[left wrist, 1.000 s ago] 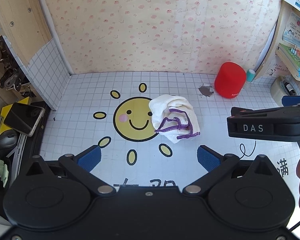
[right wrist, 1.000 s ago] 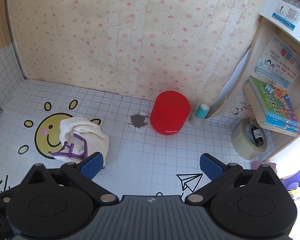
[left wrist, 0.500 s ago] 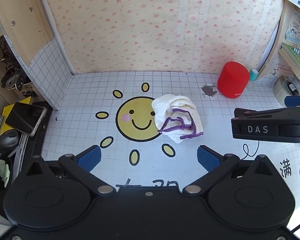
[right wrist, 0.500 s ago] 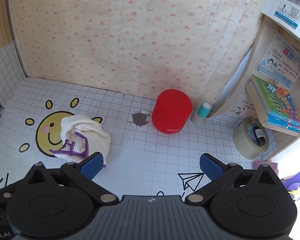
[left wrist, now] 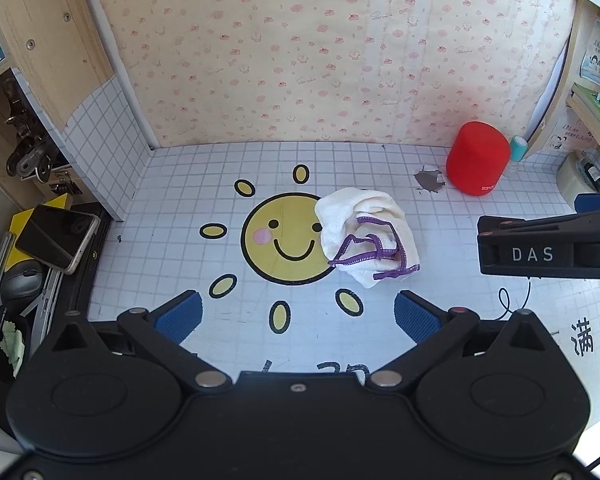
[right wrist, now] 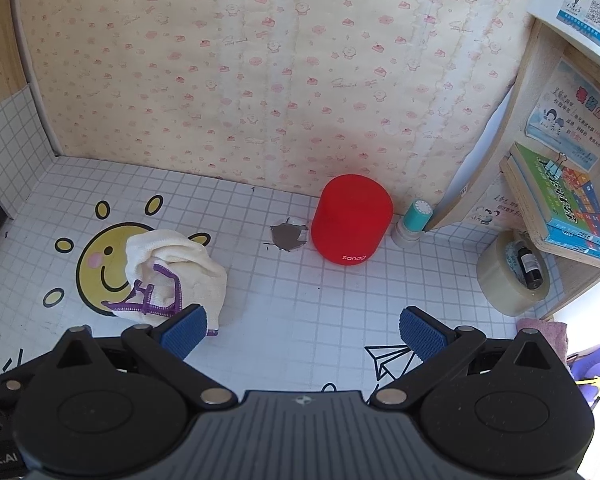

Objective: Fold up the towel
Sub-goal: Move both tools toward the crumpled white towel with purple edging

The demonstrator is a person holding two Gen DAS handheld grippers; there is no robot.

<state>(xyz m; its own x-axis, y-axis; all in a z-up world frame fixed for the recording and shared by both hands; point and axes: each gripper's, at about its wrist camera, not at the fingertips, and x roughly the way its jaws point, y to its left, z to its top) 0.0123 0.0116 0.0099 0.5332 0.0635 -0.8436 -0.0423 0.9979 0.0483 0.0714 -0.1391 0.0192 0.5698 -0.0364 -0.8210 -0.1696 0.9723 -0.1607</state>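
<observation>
Towel (left wrist: 366,236) crumpled on table, overlapping sun drawing's (left wrist: 284,240) right edge. Both grippers spread, empty: left gripper (left wrist: 296,316) faces towel; right gripper's (right wrist: 302,330) left finger nearer, towel forward-left.

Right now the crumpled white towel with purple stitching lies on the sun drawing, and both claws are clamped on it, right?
Not quite. The crumpled white towel with purple stitching does lie partly on the sun drawing, but neither claw holds it: the left claw and right claw are open and empty, as both wrist views show.
</observation>
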